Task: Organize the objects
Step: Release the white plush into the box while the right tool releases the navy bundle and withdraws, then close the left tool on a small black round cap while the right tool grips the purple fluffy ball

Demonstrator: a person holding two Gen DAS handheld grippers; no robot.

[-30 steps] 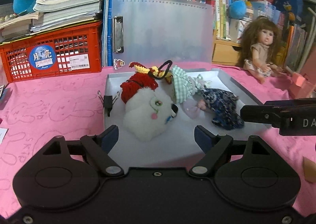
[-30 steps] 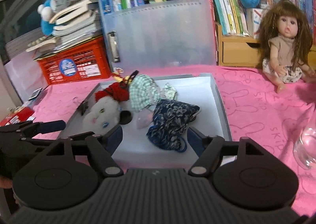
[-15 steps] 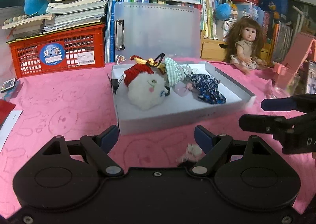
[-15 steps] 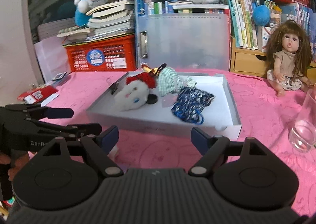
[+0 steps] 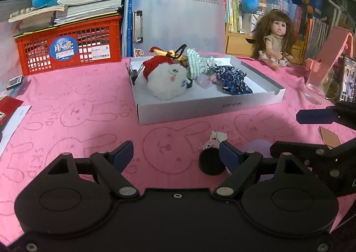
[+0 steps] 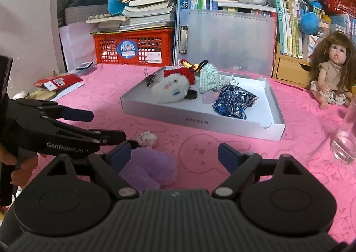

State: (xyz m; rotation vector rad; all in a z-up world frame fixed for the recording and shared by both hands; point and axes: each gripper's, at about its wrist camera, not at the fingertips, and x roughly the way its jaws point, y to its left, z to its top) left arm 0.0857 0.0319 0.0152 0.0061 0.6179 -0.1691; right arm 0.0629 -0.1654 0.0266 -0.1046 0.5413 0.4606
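Left gripper [image 5: 176,155] apart and right gripper [image 6: 171,155] opening, both empty, with purple plush [image 6: 149,170] before the white tray [image 6: 200,119].

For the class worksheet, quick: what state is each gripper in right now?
Left gripper: open, holding nothing.
Right gripper: jaws opening, nothing between them.

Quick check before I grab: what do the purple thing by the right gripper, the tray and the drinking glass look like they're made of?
Purple thing: soft plush or faux fur, matte; its outline is fuzzy and blurred.
Tray: looks like thin white cardboard, smooth and matte; folded walls, a notched corner and printed lettering on its front.
Drinking glass: clear glass, possibly hard plastic; glossy, and the pink cloth shows through it.
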